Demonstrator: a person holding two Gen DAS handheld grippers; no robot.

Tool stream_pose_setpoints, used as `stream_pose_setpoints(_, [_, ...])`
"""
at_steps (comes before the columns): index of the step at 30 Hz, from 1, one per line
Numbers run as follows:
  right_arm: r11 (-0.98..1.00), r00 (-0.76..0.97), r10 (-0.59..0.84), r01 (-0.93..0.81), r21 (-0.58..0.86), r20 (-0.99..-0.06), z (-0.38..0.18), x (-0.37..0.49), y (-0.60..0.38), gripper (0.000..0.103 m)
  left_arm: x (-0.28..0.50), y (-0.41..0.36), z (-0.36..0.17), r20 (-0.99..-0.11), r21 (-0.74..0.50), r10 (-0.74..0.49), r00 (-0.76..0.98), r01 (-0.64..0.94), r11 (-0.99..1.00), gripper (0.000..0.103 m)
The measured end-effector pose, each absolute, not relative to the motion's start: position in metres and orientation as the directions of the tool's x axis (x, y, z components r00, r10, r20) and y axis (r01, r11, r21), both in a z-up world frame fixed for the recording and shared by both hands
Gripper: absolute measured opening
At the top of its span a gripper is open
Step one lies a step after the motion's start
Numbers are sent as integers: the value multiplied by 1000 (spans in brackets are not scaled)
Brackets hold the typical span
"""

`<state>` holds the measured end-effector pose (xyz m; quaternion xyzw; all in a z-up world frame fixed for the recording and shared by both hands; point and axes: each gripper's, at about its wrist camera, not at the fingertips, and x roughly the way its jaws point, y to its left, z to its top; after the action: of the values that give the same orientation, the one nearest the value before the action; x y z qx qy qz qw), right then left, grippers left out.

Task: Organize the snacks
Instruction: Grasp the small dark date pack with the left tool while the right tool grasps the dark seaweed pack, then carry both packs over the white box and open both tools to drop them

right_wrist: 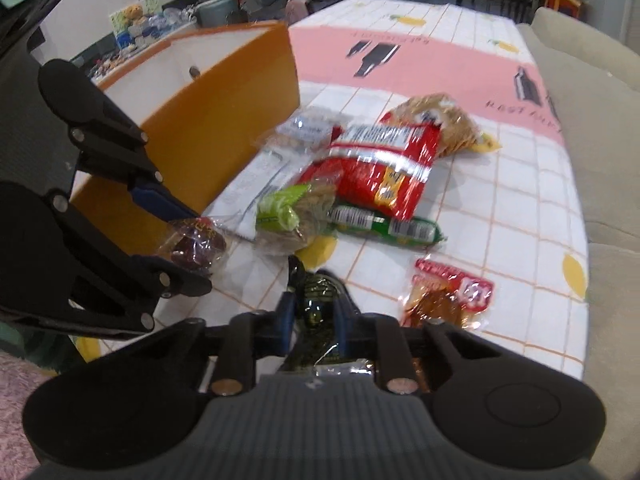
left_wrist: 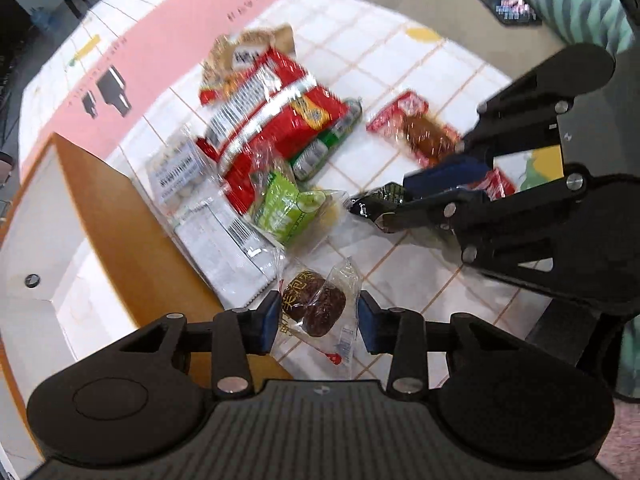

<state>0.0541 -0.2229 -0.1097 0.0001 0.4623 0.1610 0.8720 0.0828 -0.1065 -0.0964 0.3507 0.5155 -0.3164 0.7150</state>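
Tiled white tablecloth (left_wrist: 404,60) with a pink band across the far part, beige sofa (right_wrist: 600,128) along the right edge of the right wrist view, potted plant (right_wrist: 224,0) in the upper left background there. Far left in the left wrist view: orange-walled box (left_wrist: 120,208) with a white inside, just beside the snack pile. Lower centre of that view: left gripper (left_wrist: 318,320), jaws narrowed onto a clear packet of dark dried fruit (left_wrist: 316,304), both blue pads against the wrapper. Above it, centre of frame: flat white barcode packet (left_wrist: 224,248), green packet (left_wrist: 280,208), big red bag (left_wrist: 276,120) lying over a tan bag (left_wrist: 248,48), green tube (left_wrist: 328,144) at the red bag's right edge. Right of centre: red-and-brown meat snack packet (left_wrist: 416,128) lying alone on the cloth, apart from the pile. Far right: right gripper (left_wrist: 386,210), clamped tight on a shiny black packet (left_wrist: 370,200); same packet (right_wrist: 316,304) pinched between the blue pads at the lower centre of the right wrist view. Upper right corner of the left wrist view: striped teal sleeve (left_wrist: 576,0).
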Motion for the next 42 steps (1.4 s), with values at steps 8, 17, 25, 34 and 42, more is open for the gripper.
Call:
stream_pose_setpoints(8, [951,554,276,-274,141,-785,-96,44,-223,1,76,-97,-53,-920,184,-165,357,761,622,45])
stream_pose_setpoints(17, [952,528,255,-284,114,-810,-113,46,-215,47,85,-43,5,-867,148,-200,457,618,772,45])
stream_pose_setpoints(25, [965,506,178,-258,49,-844,-130,58,-205,46,109,19,-9,-889,216,-34,457,482,849,45])
stream_pose_setpoints(34, [974,506,138,-226,23,-851,-120,53,-202,33,109,55,-26,-902,246,37,430,442,863,45])
stream_pose_setpoints(42, [973,625,182,-225,49,-759,-53,32,-186,33,110,60,-27,-902,235,17,431,459,857,45])
